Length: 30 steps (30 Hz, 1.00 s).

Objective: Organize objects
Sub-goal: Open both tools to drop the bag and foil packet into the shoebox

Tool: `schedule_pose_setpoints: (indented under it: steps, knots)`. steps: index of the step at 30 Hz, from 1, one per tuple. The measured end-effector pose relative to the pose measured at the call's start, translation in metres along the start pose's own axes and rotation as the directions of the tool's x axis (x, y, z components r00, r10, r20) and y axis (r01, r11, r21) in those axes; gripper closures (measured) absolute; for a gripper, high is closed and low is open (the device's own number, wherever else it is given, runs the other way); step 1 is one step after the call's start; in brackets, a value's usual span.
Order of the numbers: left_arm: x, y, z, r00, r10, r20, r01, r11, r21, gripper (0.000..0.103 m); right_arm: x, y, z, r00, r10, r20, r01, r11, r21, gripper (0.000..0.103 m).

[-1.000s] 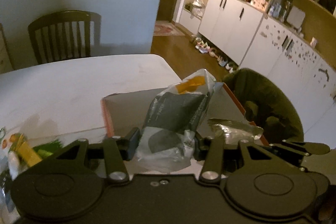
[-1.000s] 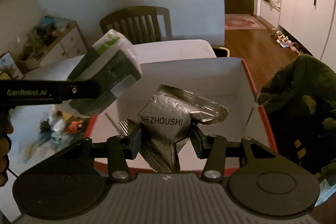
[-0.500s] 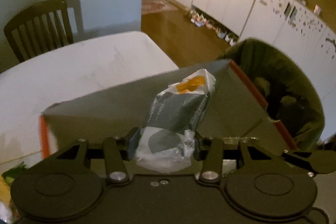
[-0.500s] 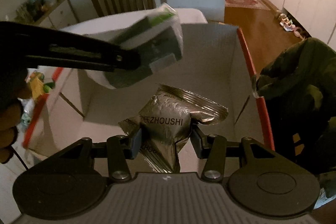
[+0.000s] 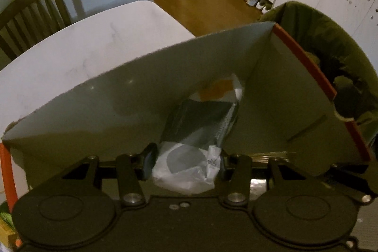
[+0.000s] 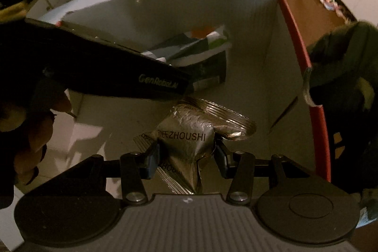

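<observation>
My left gripper [image 5: 185, 161] is shut on a white and dark snack bag [image 5: 200, 124] with an orange patch, held down inside an open cardboard box [image 5: 122, 91] with red edges. In the right wrist view the same bag [image 6: 200, 58] lies deep in the box [image 6: 259, 44], with the left gripper's black body [image 6: 118, 72] reaching over it. My right gripper [image 6: 187, 154] is shut on a silver foil packet [image 6: 189, 136] printed ZHOUSHI, held low inside the box near its front.
The box stands on a white table [image 5: 82, 46] with a wooden chair [image 5: 37, 8] behind it. A dark green coat [image 5: 330, 44] hangs just right of the box. Small packets [image 5: 4, 216] lie at the left edge. Cabinets and shoes line the far wall.
Both grippers moved forward and down into the box with their loads. The left gripper's bag went from above the rim to deep inside.
</observation>
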<state>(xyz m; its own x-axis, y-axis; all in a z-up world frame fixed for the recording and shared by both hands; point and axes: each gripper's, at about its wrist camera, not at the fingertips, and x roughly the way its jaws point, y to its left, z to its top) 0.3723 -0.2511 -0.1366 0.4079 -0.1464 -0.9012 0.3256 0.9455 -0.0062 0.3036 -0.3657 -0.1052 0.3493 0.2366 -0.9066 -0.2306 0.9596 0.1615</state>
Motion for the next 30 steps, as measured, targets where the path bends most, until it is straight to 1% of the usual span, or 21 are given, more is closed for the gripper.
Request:
schedule_pose_setpoints:
  steps: [3, 5, 7, 8, 9, 12, 13, 14, 15, 16, 17, 21, 25, 30]
  knots:
    - [0.004, 0.003, 0.001, 1.000, -0.017, -0.013, 0.017, 1.000, -0.015, 0.052, 0.001, -0.002, 0.003, 1.000, 0.010, -0.029, -0.009, 1.000, 0.012, 0.054]
    - [0.006, 0.004, 0.000, 1.000, -0.019, -0.021, 0.019, 1.000, -0.016, 0.048, 0.002, -0.001, 0.004, 0.999, 0.014, -0.048, -0.013, 1.000, 0.022, 0.054]
    - [0.006, 0.006, -0.001, 0.999, -0.026, -0.023, 0.025, 1.000, -0.018, 0.048, 0.000, -0.003, 0.007, 0.998, 0.019, -0.051, -0.017, 0.999, 0.033, 0.053]
    - [0.006, 0.006, -0.001, 0.999, -0.030, -0.024, 0.030, 0.999, -0.020, 0.045, -0.001, -0.003, 0.007, 0.998, 0.020, -0.053, -0.018, 0.999, 0.033, 0.053]
    - [0.005, 0.007, -0.002, 0.999, -0.036, -0.025, 0.036, 0.999, -0.023, 0.040, -0.001, -0.003, 0.007, 0.998, 0.020, -0.055, -0.018, 0.999, 0.032, 0.053]
    - [0.004, 0.004, 0.000, 0.999, -0.032, -0.017, 0.032, 0.999, -0.026, 0.031, -0.003, -0.003, 0.005, 0.998, 0.026, -0.055, -0.024, 0.999, 0.033, 0.053]
    - [0.003, 0.004, -0.001, 0.999, -0.034, -0.013, 0.034, 0.999, -0.026, 0.030, -0.004, -0.004, 0.007, 0.998, 0.028, -0.054, -0.026, 0.999, 0.033, 0.053]
    - [0.002, 0.004, -0.001, 0.999, -0.037, -0.010, 0.036, 0.999, -0.026, 0.029, -0.005, -0.004, 0.006, 0.998, 0.033, -0.050, -0.032, 0.999, 0.031, 0.052]
    - [-0.001, 0.004, -0.003, 0.999, -0.039, -0.006, 0.039, 0.999, -0.027, 0.028, -0.008, -0.005, 0.006, 0.998, 0.038, -0.042, -0.037, 0.999, 0.031, 0.048]
    - [-0.002, 0.004, -0.003, 0.999, -0.043, 0.000, 0.043, 0.999, -0.028, 0.026, -0.009, -0.007, 0.004, 0.999, 0.042, -0.035, -0.041, 0.999, 0.033, 0.041]
    - [-0.005, 0.004, -0.003, 0.999, -0.045, 0.004, 0.045, 0.999, -0.029, 0.024, -0.011, -0.009, 0.003, 0.999, 0.046, -0.026, -0.045, 0.998, 0.035, 0.039]
    - [-0.019, 0.004, -0.006, 0.998, -0.052, 0.030, 0.053, 0.998, -0.037, 0.020, -0.023, -0.013, 0.001, 0.998, 0.066, -0.001, -0.066, 0.997, 0.043, 0.038]
    - [-0.038, 0.007, -0.010, 0.996, -0.057, 0.064, 0.061, 0.997, -0.056, 0.019, -0.036, -0.012, -0.002, 0.996, 0.080, 0.028, -0.081, 0.996, 0.039, 0.037]
    - [-0.063, 0.005, -0.013, 0.991, -0.068, 0.119, 0.075, 0.996, -0.055, 0.018, -0.052, -0.011, -0.007, 0.993, 0.082, 0.082, -0.084, 0.996, 0.026, 0.036]
